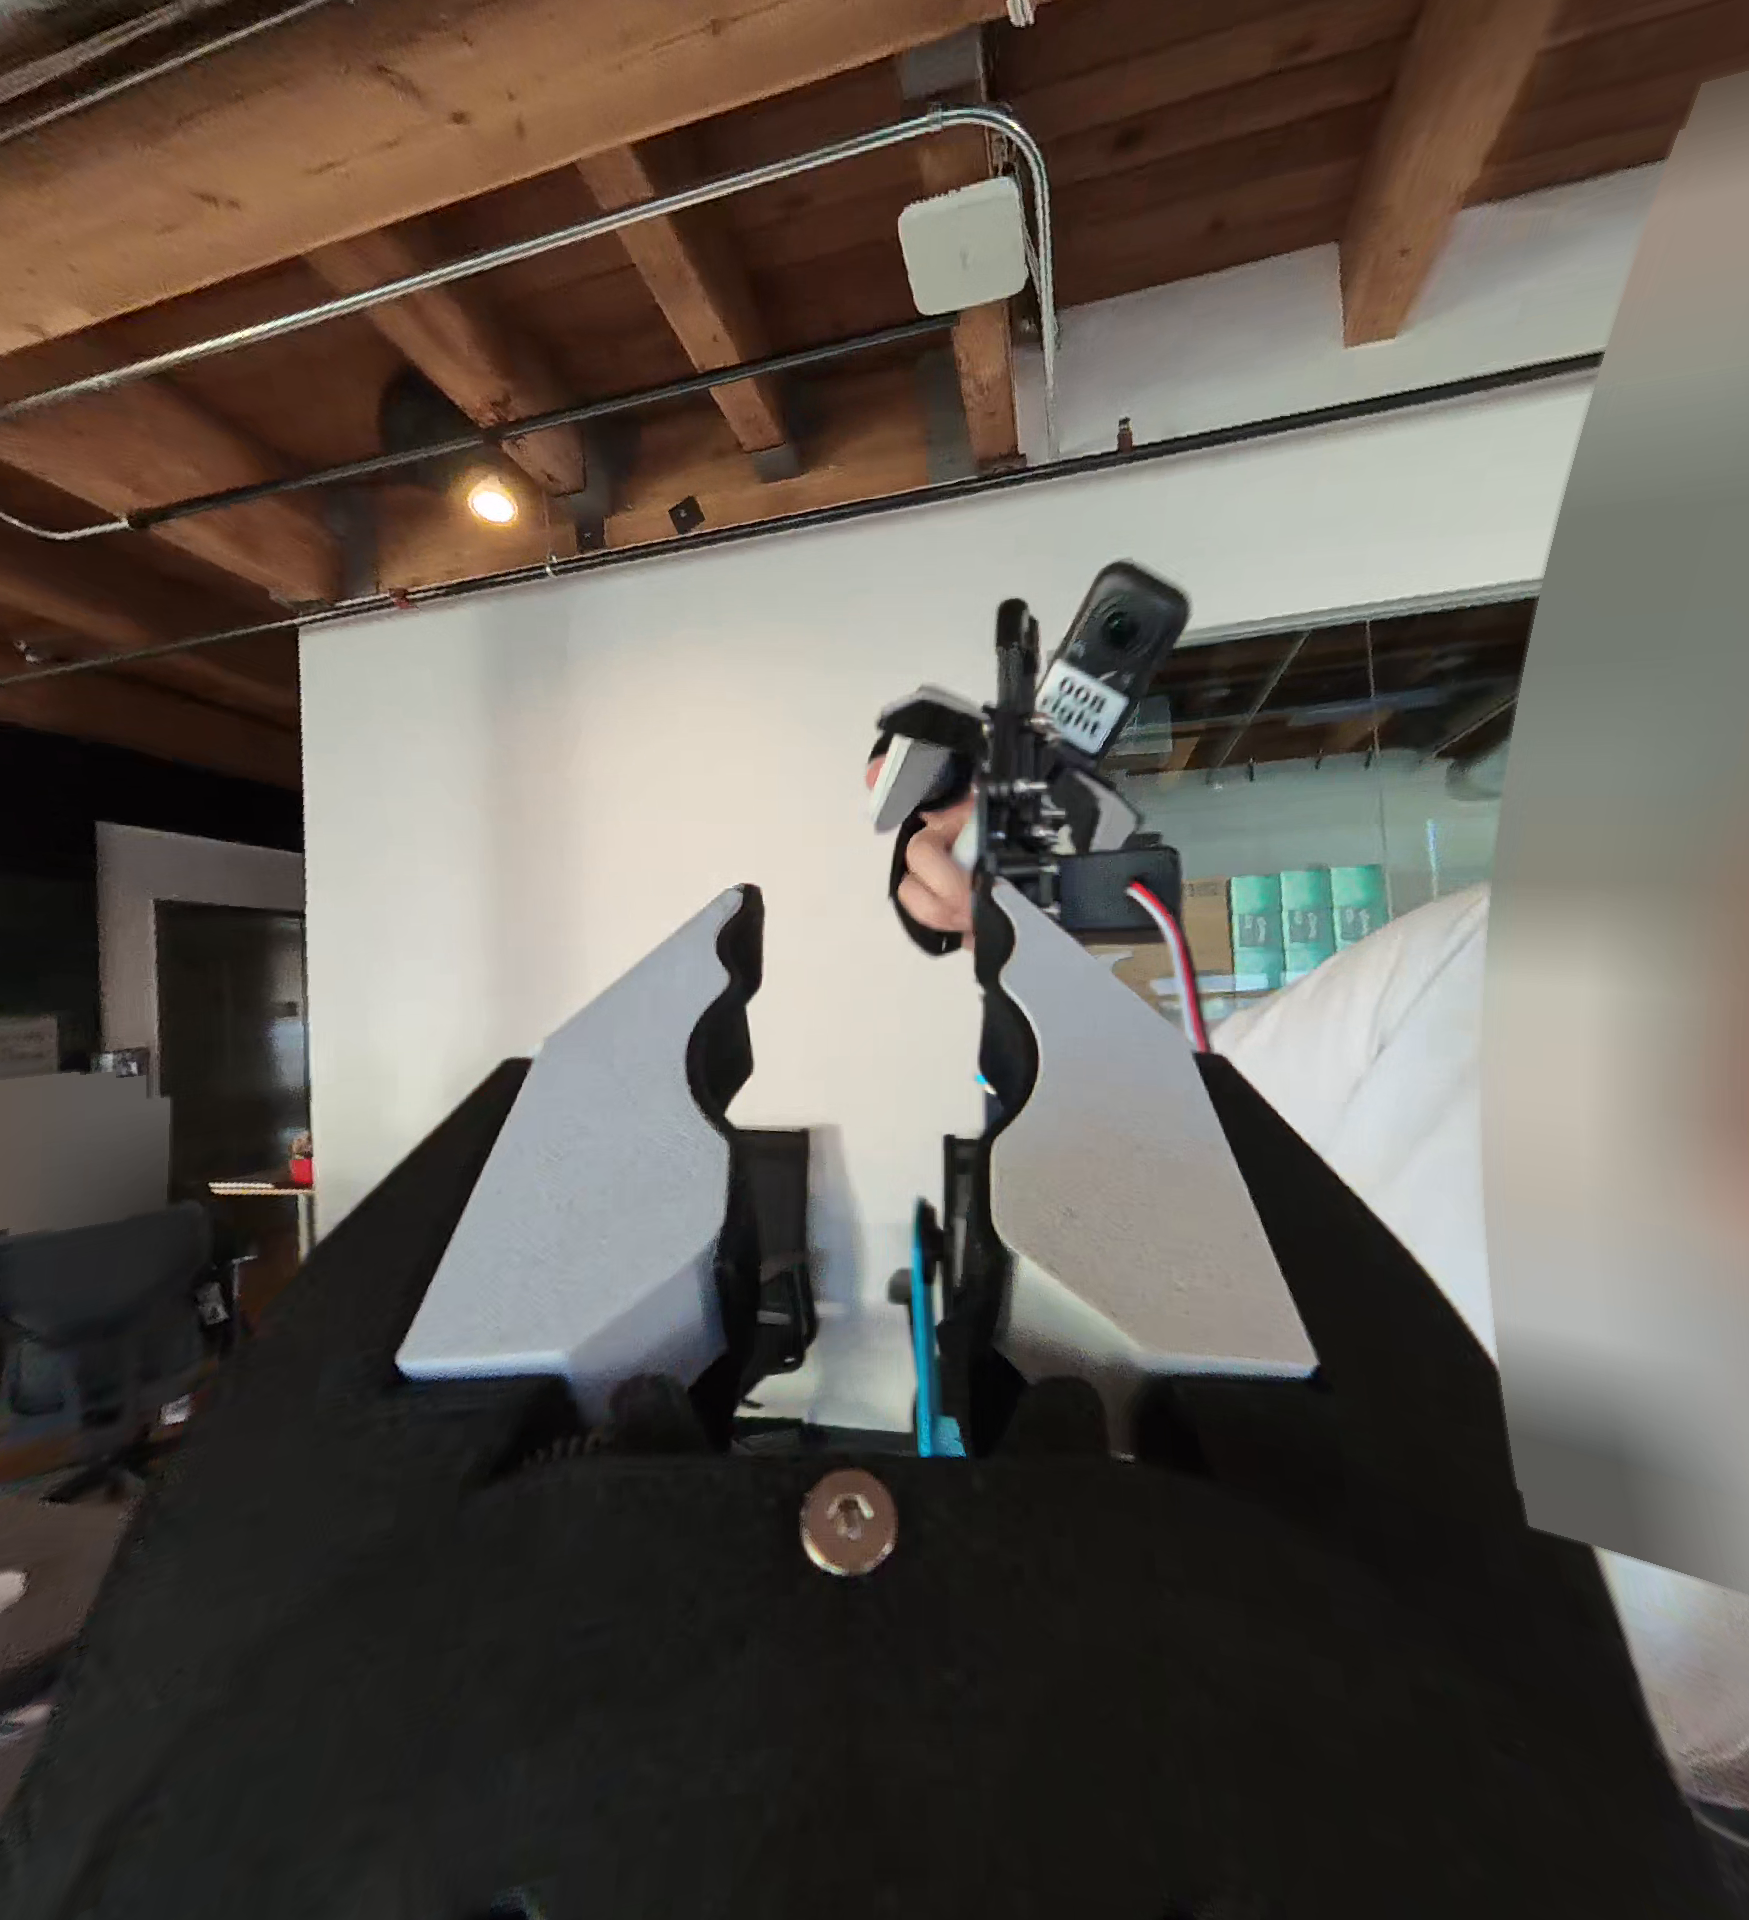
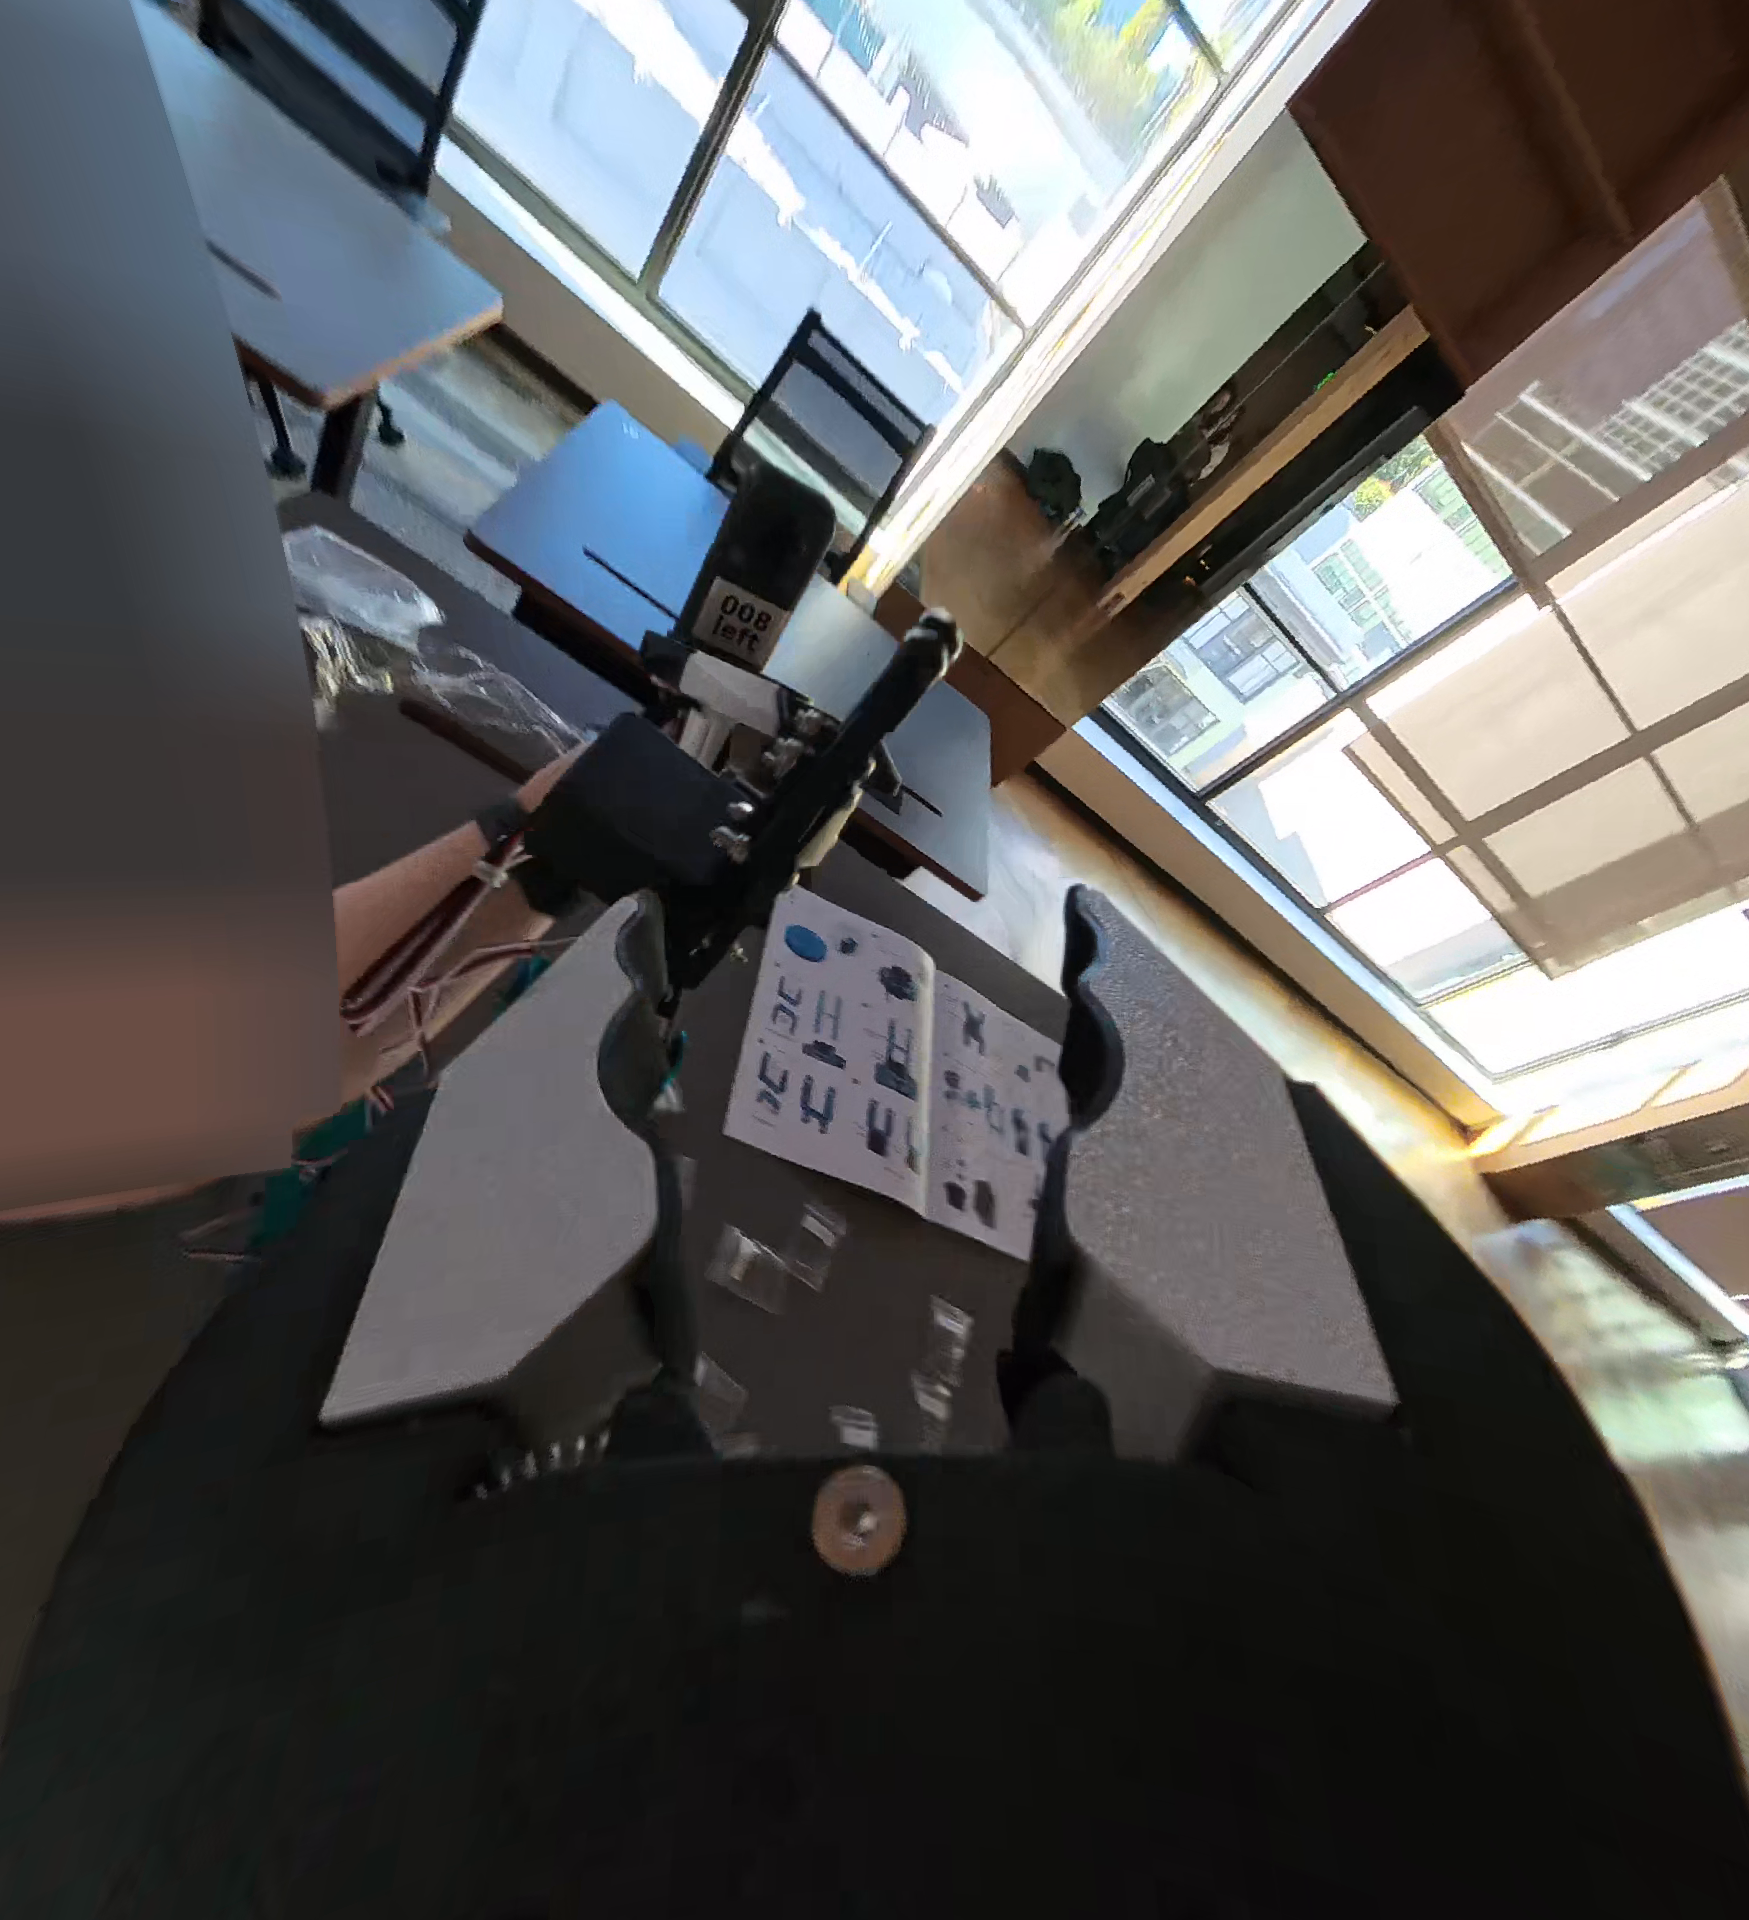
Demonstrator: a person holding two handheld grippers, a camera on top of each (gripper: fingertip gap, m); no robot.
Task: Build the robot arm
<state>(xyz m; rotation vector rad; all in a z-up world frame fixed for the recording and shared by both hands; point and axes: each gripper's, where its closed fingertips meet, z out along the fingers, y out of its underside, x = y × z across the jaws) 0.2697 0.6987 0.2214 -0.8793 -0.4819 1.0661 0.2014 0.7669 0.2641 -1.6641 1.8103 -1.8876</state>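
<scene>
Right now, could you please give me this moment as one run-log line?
left gripper: open, raised, empty | right gripper: open, empty, above open booklet | small clear bags on dark table

Right tongs (image 2: 859,914) gape above an open booklet (image 2: 911,1081) on the dark table (image 2: 849,1340).

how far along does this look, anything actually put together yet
Done: nothing assembled shows. In hand: nothing clearly; the left claw and right claw both stand open, raised and facing each other. Left: small clear bags lie beside the open booklet on the dark table.
</scene>
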